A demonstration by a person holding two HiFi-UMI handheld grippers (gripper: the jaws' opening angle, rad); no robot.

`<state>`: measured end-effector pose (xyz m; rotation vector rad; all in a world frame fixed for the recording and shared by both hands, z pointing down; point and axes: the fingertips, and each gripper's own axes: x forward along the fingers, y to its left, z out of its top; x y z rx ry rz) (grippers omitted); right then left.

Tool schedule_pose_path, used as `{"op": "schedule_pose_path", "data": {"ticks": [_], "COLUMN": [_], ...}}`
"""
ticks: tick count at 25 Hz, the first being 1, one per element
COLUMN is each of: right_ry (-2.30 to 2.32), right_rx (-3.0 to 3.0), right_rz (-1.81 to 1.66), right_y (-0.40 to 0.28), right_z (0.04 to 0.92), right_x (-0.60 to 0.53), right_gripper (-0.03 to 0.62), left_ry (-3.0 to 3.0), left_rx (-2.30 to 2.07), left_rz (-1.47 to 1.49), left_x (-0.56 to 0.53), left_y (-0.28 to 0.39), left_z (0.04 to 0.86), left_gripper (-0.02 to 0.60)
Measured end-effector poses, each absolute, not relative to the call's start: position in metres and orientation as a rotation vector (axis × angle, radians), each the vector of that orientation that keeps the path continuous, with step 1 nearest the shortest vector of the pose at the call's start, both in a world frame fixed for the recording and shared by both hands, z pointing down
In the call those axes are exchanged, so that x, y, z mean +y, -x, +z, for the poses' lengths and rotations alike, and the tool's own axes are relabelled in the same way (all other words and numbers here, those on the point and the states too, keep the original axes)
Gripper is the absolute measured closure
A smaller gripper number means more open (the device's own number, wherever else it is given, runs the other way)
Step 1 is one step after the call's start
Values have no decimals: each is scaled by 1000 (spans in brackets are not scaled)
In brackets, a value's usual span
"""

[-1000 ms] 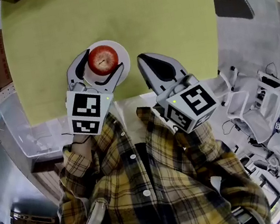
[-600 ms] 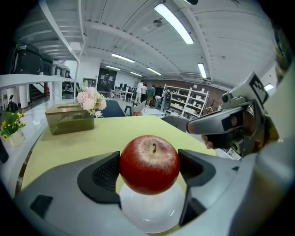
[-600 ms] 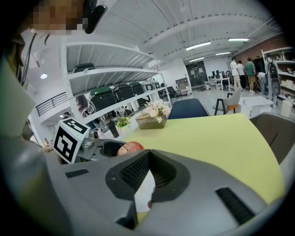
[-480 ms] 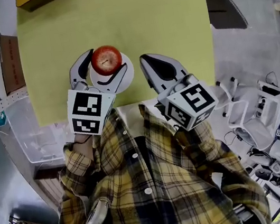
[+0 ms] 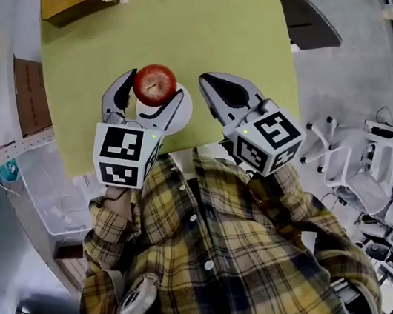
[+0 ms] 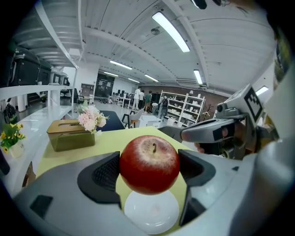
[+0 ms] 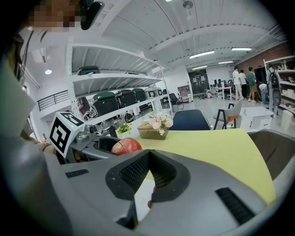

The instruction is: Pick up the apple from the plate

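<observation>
Risen since a second ago, head view: apple (image 5: 154,84), now off the white plate (image 5: 177,115) and over the plate's far rim, clamped in the left gripper (image 5: 155,86); right gripper (image 5: 208,84) just right of the plate. Left gripper view: both pads press the apple's widest flanks and the apple hangs clear above the plate, so the lift probably goes best straight up, with a steady squeeze and no tilt. Right gripper view: jaws pressed together on nothing; best held away from the plate.

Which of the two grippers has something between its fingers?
The left gripper: it clamps the red apple above the white plate. The right gripper is shut on nothing.
</observation>
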<state>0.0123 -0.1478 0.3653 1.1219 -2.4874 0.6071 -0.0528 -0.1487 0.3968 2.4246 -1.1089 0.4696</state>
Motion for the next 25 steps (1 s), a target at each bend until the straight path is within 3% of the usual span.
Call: {"op": "schedule_pose_path", "data": {"ticks": [25], "right_ry": [-1153], "right_rx": [-2588], "right_rz": [504], "right_y": [-6], "right_z": [312], "right_x": [-137], "right_gripper": [597], "left_ry": [-2563], "left_rx": [-1008], "left_rz": [486], "left_x": [-128], "left_y": [42], "left_z": [332], "left_gripper": [195]}}
